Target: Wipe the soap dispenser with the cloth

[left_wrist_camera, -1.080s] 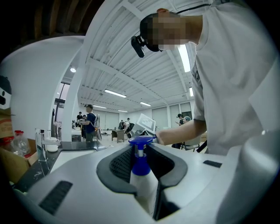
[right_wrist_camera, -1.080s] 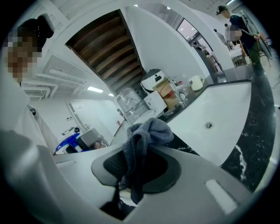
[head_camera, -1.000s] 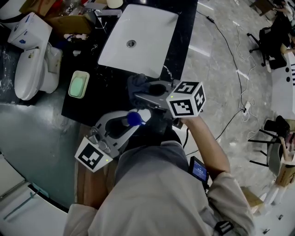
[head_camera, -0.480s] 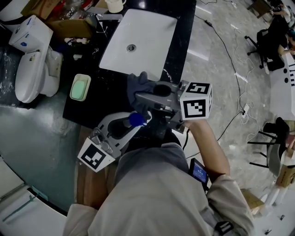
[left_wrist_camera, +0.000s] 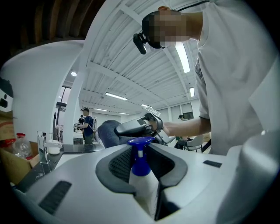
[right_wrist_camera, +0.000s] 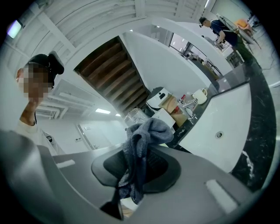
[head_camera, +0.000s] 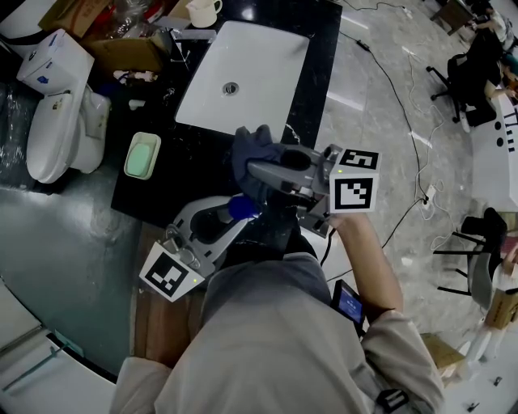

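My left gripper (head_camera: 229, 217) is shut on the soap dispenser (left_wrist_camera: 141, 175), a white bottle with a blue pump head (head_camera: 238, 208), held near my chest. In the left gripper view the pump head (left_wrist_camera: 140, 153) stands upright between the pads. My right gripper (head_camera: 255, 166) is shut on a dark grey-blue cloth (head_camera: 252, 154), which bunches past the jaws above the counter's near edge. In the right gripper view the cloth (right_wrist_camera: 142, 151) hangs crumpled between the jaws. The cloth sits just beyond the pump head, a little apart from it.
A black counter (head_camera: 182, 166) holds a white sink basin (head_camera: 243, 73), a green soap dish (head_camera: 142, 155) at its left, a mug (head_camera: 202, 11) and a faucet (head_camera: 182, 34) at the back. A toilet (head_camera: 57, 97) and boxes stand left. Cables run across the marble floor (head_camera: 388, 105) at the right.
My right gripper has risen with the cloth and turned, drifting a little to the right. The left gripper and the dispenser have stayed where they were.
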Motion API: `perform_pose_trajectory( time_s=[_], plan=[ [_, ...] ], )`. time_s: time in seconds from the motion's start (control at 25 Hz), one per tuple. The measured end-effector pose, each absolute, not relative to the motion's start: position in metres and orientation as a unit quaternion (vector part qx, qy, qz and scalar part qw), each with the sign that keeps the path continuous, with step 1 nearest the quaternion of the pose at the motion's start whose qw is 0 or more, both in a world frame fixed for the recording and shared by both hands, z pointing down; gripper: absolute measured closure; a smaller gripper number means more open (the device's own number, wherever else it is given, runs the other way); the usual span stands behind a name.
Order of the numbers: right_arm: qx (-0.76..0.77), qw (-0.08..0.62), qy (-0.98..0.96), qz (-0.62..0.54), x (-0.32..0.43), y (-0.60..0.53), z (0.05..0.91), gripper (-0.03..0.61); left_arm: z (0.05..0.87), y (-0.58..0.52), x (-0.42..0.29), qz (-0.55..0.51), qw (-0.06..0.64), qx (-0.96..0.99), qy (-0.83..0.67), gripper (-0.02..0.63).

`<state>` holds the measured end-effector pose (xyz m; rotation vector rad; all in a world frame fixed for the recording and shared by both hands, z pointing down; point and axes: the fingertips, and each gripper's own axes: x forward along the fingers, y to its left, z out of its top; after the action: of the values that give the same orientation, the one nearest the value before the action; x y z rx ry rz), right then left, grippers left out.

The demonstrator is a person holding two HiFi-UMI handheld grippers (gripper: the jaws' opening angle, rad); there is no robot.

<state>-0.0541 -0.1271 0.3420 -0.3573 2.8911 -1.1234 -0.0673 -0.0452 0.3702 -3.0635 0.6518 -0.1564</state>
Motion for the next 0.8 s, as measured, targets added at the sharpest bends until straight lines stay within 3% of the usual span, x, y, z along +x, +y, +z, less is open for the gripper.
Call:
perform_pose_trajectory(
  time_s=[0.8],
  plan=[
    [-0.168, 0.011, 0.923, -0.347, -0.033, -0.117, 0.346, 0.506, 0.361, -0.033, -0.090, -0.029, -0.013, -0.967, 0.255, 0.530]
  ],
)
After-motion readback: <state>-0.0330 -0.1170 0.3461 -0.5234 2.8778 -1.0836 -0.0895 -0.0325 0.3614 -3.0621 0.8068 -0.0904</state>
